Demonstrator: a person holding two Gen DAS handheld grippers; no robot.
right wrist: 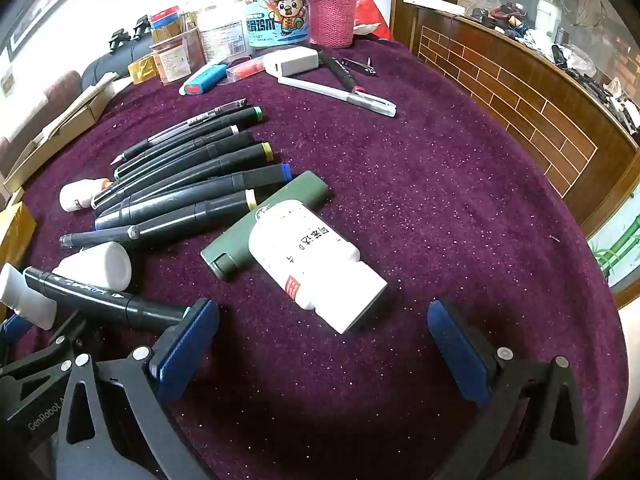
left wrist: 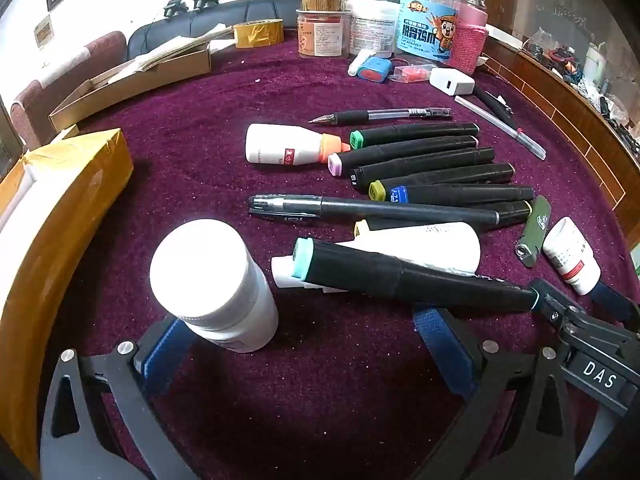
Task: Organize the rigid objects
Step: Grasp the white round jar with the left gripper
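Both grippers spread wide over the cluttered purple tabletop, gripping nothing.

The left gripper point(left wrist: 308, 344) has an upright white bottle point(left wrist: 216, 284) just beside its left finger; the right gripper point(right wrist: 324, 328) has a lying white bottle point(right wrist: 316, 264) just ahead, between its fingers.

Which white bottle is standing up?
The white bottle beside the left gripper stands upright; the other white bottles lie on their sides.

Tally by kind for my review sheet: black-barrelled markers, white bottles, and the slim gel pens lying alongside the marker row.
Markers: 7
White bottles: 4
Gel pens: 2
Total: 13
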